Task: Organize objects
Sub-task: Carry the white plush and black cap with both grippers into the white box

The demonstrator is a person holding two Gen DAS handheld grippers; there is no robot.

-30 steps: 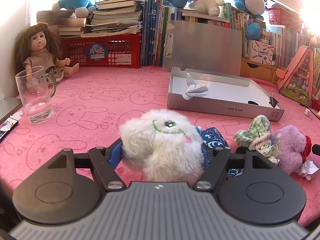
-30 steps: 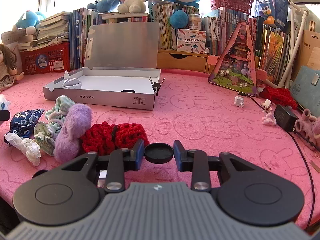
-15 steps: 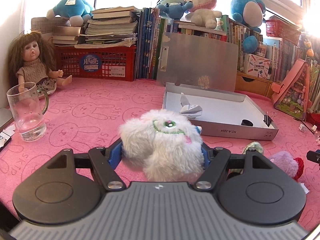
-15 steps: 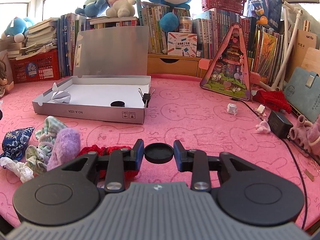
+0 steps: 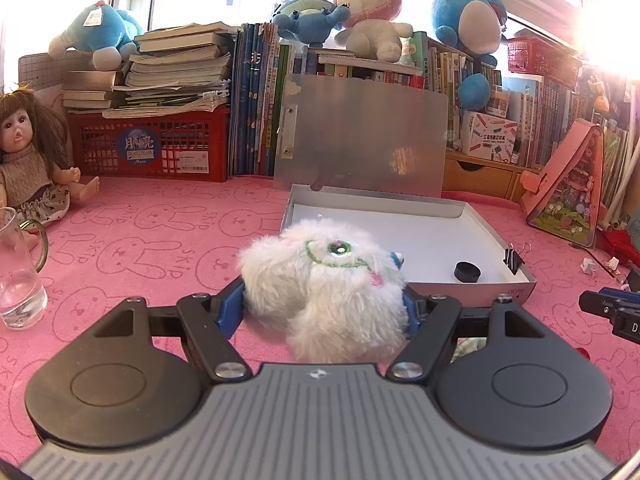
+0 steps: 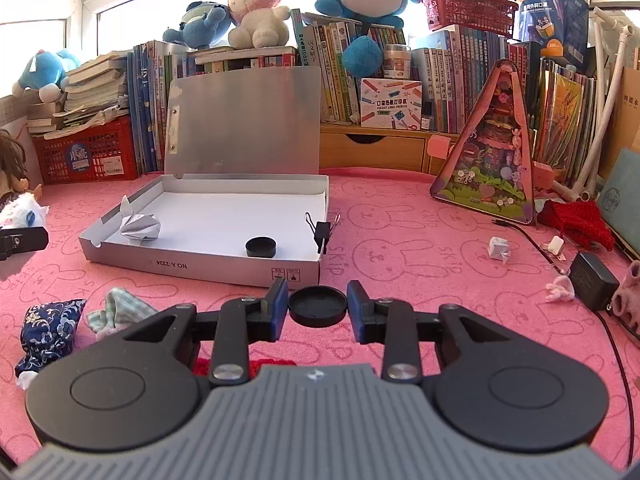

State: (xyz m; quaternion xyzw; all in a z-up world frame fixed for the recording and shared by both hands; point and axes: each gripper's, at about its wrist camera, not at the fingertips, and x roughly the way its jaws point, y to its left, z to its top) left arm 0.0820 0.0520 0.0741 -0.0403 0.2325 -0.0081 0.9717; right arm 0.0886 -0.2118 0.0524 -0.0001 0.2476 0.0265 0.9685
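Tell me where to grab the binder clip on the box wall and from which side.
Grip the binder clip by its raised wire handles, coming from above. Its black body is clamped over the right wall of the box, so only the handles stand free; pull it straight up off the wall.

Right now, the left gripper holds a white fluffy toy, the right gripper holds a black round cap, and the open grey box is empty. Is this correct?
Not quite: the open grey box is not empty. The right wrist view shows folded paper and a second black cap inside it. The rest is correct.
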